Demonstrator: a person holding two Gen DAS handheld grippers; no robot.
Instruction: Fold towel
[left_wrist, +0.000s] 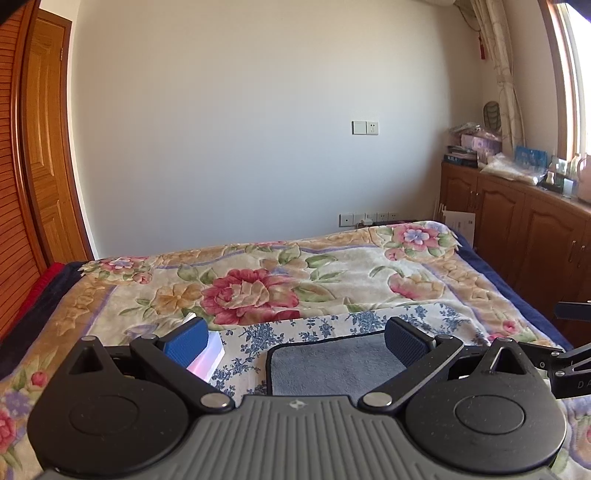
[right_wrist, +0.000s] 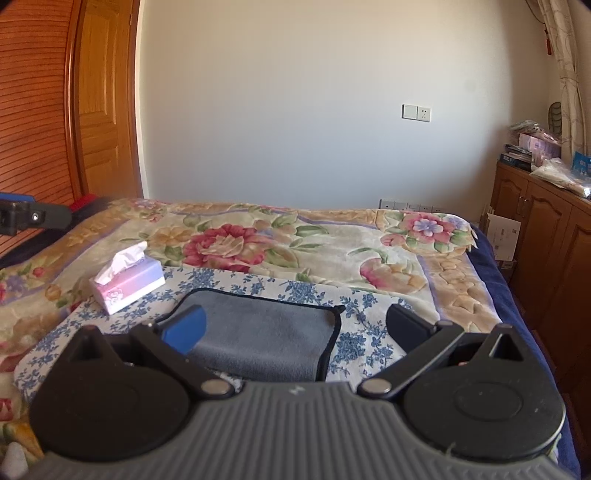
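Left wrist view: left gripper (left_wrist: 295, 341) hovers low over the bed, jaws spread wide and holding nothing; its blue-padded fingers (left_wrist: 186, 345) straddle the grey towel's far-left corner region.
Right wrist view: right gripper (right_wrist: 293, 328) is likewise wide open and empty, fingers apart on either side of the towel's right half.
Towel: grey towel (right_wrist: 258, 332) with dark piping lies flat on a blue-and-white floral cloth (right_wrist: 354, 306), itself spread over the flowered blanket (right_wrist: 258, 236). It looks already doubled once, though I cannot tell for sure.
Nearby: pink tissue box (right_wrist: 127, 282) sits on the cloth's left edge, near the towel but apart from it.
Step in hand: judged to be reaching for two towel corners to start a fold.
Doing it well: lower each claw onto one corner only, pinch the piped edge without catching the floral cloth beneath, lift both sides evenly, and carry the edge over to meet the opposite one squarely.
Risk: the left claw could nudge the tissue box.
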